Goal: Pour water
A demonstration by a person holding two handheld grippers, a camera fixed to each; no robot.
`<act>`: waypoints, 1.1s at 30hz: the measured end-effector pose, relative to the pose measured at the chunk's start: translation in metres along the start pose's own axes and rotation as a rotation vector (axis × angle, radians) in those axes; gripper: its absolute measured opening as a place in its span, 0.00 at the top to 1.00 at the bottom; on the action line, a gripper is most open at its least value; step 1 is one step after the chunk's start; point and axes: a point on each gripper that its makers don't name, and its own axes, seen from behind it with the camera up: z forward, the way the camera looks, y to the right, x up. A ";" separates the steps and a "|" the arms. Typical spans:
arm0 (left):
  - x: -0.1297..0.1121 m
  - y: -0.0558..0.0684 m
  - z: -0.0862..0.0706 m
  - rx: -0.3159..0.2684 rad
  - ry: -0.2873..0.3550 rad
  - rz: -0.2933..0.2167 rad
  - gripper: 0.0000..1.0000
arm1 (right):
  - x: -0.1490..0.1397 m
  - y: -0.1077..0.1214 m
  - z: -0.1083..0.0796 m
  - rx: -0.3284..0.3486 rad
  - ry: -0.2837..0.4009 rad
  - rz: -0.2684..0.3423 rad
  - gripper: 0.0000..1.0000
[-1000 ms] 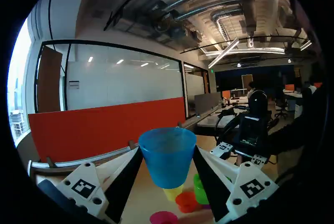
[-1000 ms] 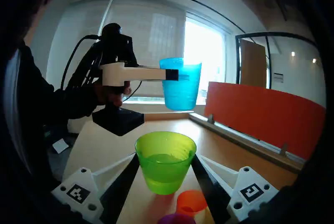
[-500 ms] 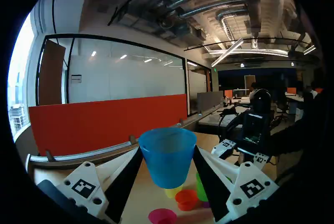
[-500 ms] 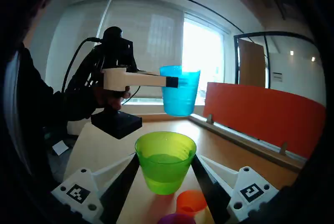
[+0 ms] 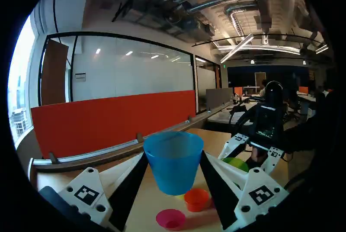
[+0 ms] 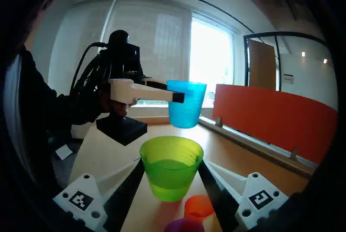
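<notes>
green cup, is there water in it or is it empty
Partly full. In the right gripper view the green cup is translucent, and a liquid level shows roughly halfway up its wall.

In the left gripper view the blue cup (image 5: 173, 162) hides nearly all of a yellow cup (image 5: 179, 196), and a claw finger (image 5: 215, 184) covers the green cup (image 5: 235, 162)'s lower part. In the right gripper view the bottom edge cuts the purple cup (image 6: 185, 226); the green cup overlaps the orange cup (image 6: 200, 206).

green cup (image 6: 171, 168) in right gripper (image 6: 171, 175)
</notes>
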 end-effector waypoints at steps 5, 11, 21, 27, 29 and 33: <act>-0.010 0.001 -0.002 -0.001 -0.024 -0.010 0.17 | 0.001 -0.002 -0.003 0.009 -0.004 0.014 0.12; -0.021 0.004 -0.006 -0.011 -0.051 -0.032 0.17 | -0.001 -0.006 -0.009 0.020 -0.021 0.019 0.12; -0.041 0.011 -0.011 -0.032 -0.107 -0.027 0.17 | -0.006 -0.010 -0.015 0.035 -0.050 0.038 0.12; -0.054 0.015 -0.015 -0.044 -0.135 -0.024 0.17 | -0.009 -0.014 -0.017 0.048 -0.066 0.040 0.12; -0.059 0.015 -0.016 -0.048 -0.144 -0.020 0.17 | -0.011 -0.015 -0.018 0.052 -0.073 0.038 0.12; -0.068 0.015 -0.019 -0.051 -0.160 -0.013 0.16 | -0.016 -0.017 -0.019 0.056 -0.089 0.033 0.11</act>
